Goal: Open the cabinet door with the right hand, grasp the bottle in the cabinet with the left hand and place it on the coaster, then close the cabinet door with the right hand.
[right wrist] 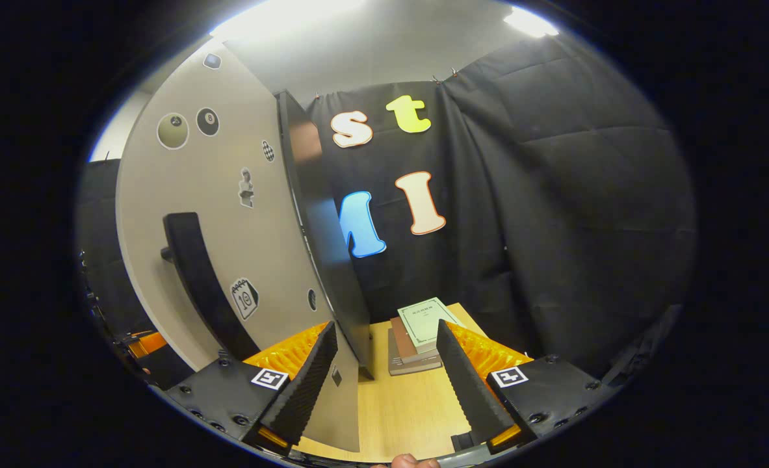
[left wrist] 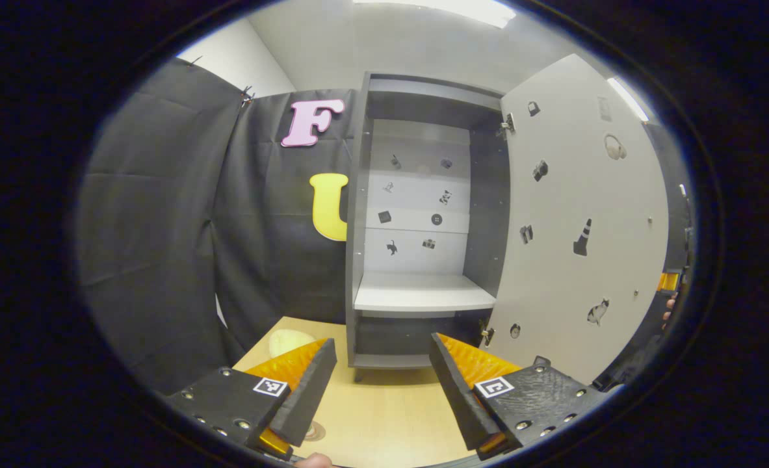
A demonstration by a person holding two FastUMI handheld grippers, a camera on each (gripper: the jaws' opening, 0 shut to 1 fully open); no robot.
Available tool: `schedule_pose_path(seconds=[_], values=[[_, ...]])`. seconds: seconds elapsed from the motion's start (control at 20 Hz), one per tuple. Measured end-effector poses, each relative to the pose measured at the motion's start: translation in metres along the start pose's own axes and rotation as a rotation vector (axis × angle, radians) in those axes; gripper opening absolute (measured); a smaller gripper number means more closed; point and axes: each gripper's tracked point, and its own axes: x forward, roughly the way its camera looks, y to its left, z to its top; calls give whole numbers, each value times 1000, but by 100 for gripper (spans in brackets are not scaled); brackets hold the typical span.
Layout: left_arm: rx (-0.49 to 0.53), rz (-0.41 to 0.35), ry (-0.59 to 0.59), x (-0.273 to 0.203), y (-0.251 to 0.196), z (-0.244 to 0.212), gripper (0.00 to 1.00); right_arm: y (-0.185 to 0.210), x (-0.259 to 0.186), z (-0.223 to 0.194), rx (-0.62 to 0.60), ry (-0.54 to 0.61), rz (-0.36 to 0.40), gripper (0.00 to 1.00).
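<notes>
The grey cabinet (left wrist: 358,214) stands open ahead in the left gripper view, its shelf (left wrist: 423,292) bare. Its pale door (left wrist: 579,221) is swung out to the right. My left gripper (left wrist: 382,351) is open over the wooden table, short of the cabinet, with nothing between its fingers. A pale round coaster (left wrist: 286,339) lies on the table at the left, partly behind the left finger. In the right gripper view my right gripper (right wrist: 386,331) is open, and the door's free edge (right wrist: 332,273) runs down between its fingers. The black handle (right wrist: 192,279) is on the door's outer face.
A stack of books (right wrist: 420,335) lies on the table beyond the door. At the left gripper view's right edge, behind the door, an orange gripper part (left wrist: 667,281) and a hand (left wrist: 669,311) show. Black cloth walls close the booth on both sides.
</notes>
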Motion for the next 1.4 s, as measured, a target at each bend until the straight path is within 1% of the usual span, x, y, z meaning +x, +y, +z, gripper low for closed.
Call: schedule_pose_path(seconds=[0.15,0.3,0.45,0.5,0.55,0.6,0.75,0.9,0.95,1.0,1.05,1.1,1.15,1.25,1.3,1.35,1.4], values=[[16,-2,-1,-2,-9,2,86,15,0,7,-3,-5,57,97],[36,4,-7,3,-7,4,86,22,-2,15,-39,-14,71,97],[8,-14,-4,14,-4,-1,87,36,-2,20,-37,-18,76,97],[1,-21,-3,17,0,-2,89,35,-4,19,-37,-15,50,97],[-1,-26,1,20,5,-4,87,35,-2,23,-33,-24,35,96],[1,-30,8,23,11,-7,87,36,-5,24,-36,-26,22,96],[5,-40,21,27,32,-13,89,46,-11,27,-79,-25,-6,96],[-12,-46,23,32,52,-14,89,59,-17,27,-123,-34,-41,96],[-19,-46,23,32,57,-13,87,65,-14,23,-122,-32,-40,96],[-26,-49,22,31,63,-14,87,72,-14,20,-112,-28,-36,96],[-31,-50,18,30,69,-14,87,81,-14,17,-105,-23,-27,89],[-34,-50,12,30,75,-14,87,92,-15,14,-97,-20,-18,89],[-34,-48,9,29,83,-15,87,101,-15,10,-93,-19,-7,96],[-34,-46,2,27,97,-18,87,121,-12,6,-94,-17,18,96],[-42,-51,-10,25,104,-18,87,128,-4,6,-98,-15,33,89],[-56,-55,-26,24,111,-15,89,137,-1,4,-104,-14,49,89],[-69,-52,-34,22,119,-14,87,151,-6,0,-108,-11,60,96]])
